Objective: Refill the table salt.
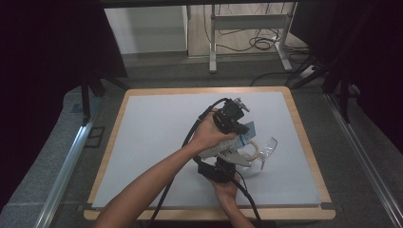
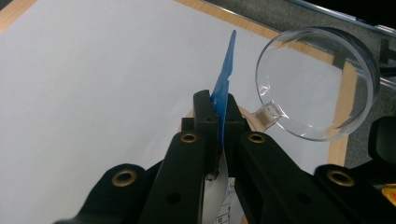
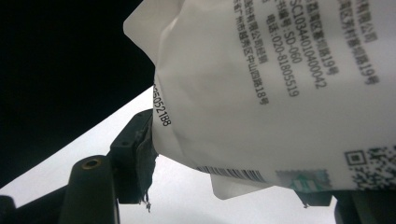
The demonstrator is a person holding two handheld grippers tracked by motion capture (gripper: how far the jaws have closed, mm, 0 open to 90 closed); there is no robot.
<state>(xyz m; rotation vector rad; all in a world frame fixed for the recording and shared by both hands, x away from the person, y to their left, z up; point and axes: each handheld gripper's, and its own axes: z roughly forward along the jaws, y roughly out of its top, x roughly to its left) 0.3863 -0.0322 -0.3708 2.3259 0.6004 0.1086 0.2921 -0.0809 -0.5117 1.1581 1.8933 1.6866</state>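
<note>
At 2 o'clock of the left claw (image 2: 218, 109), clamped on the pouch's (image 3: 280, 93) blue edge, a clear round cup (image 2: 317, 84) shows; the right claw (image 3: 233, 186) grips the pouch's white printed body.

light: dim room, table lit from above | glare: white mat washed out | blur: close-ups soft

Pouch (image 1: 236, 145) between both tools over the table (image 1: 157, 128) — clear cup (image 1: 263, 151) just right of it

A metal table frame (image 1: 247, 28) and cables (image 1: 259, 43) stand behind.
</note>
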